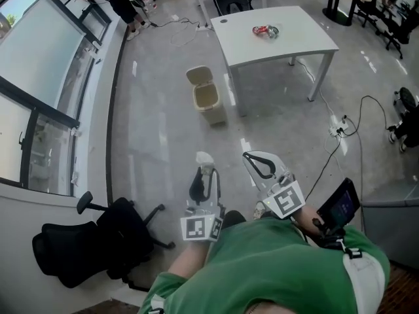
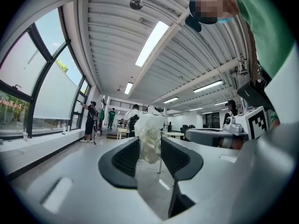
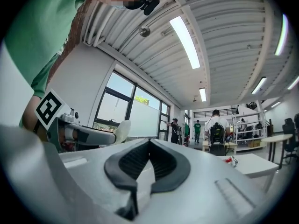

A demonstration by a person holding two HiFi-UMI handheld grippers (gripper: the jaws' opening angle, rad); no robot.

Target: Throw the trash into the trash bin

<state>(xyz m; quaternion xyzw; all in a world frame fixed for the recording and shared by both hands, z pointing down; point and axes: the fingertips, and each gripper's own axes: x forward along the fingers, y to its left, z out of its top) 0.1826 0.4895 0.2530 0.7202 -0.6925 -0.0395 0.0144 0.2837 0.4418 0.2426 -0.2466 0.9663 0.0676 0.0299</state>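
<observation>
My left gripper (image 1: 203,167) is shut on a crumpled white piece of trash (image 1: 205,157), which stands up between the black pads (image 2: 126,158) in the left gripper view as a pale wad (image 2: 149,136). My right gripper (image 1: 249,156) is beside it, shut with nothing in it; its fingertips meet (image 3: 149,143). Both point level toward the beige trash bin (image 1: 209,102), which stands on the floor ahead with its lid up, next to the white table (image 1: 294,44). A crushed red and silver can (image 1: 266,31) lies on that table and shows as a small can (image 3: 231,160) in the right gripper view.
A black office chair (image 1: 98,241) lies at the lower left by the window wall. Cables and a power strip (image 1: 340,129) trail over the floor at right. A black device (image 1: 338,205) hangs at my right side. People (image 1: 124,2) stand at the far end of the room.
</observation>
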